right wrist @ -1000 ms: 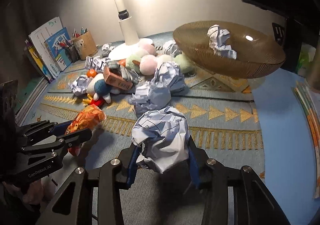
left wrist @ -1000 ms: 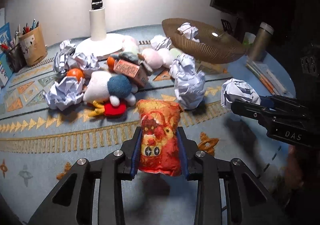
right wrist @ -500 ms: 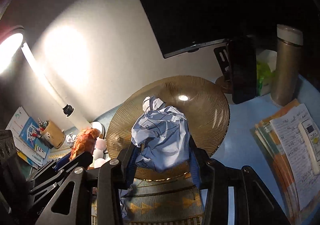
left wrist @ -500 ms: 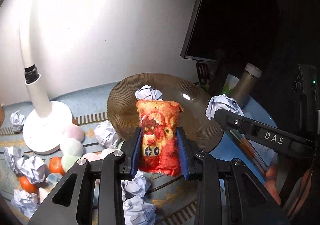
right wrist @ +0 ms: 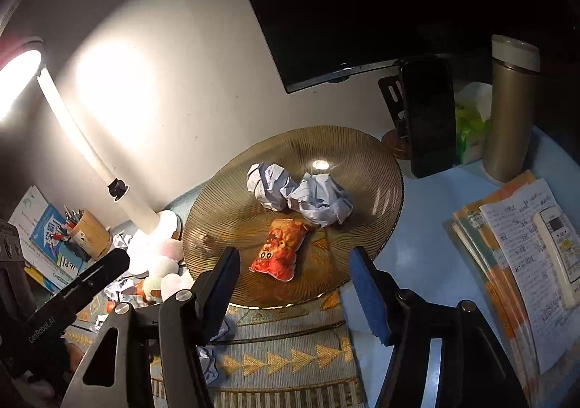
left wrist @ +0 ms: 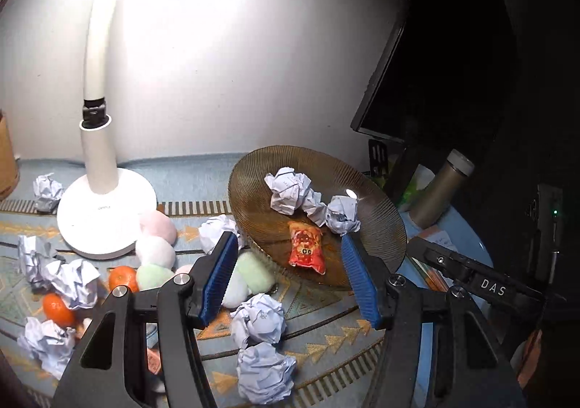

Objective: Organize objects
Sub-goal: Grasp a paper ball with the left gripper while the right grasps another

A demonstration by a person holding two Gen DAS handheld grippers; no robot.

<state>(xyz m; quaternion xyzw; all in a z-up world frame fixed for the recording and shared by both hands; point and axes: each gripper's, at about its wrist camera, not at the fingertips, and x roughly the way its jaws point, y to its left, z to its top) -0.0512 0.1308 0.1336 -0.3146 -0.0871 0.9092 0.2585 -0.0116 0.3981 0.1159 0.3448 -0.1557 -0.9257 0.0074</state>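
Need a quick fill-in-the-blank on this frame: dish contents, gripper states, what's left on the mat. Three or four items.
1. The orange-red snack packet lies inside the ribbed amber glass ____.
2. The left gripper and the right gripper both have their jaws ____, having just been opening, with nothing between them.
3. Beside the packet in that dish lie crumpled balls of ____.
4. The white desk lamp stands on the patterned blue ____.

Missing words: dish; open; paper; mat

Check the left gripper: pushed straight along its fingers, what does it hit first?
Most likely the red snack packet lying in the brown ribbed bowl; it sits almost centred between the open left gripper fingers. Depth is unclear, so the bowl's near rim could come first.
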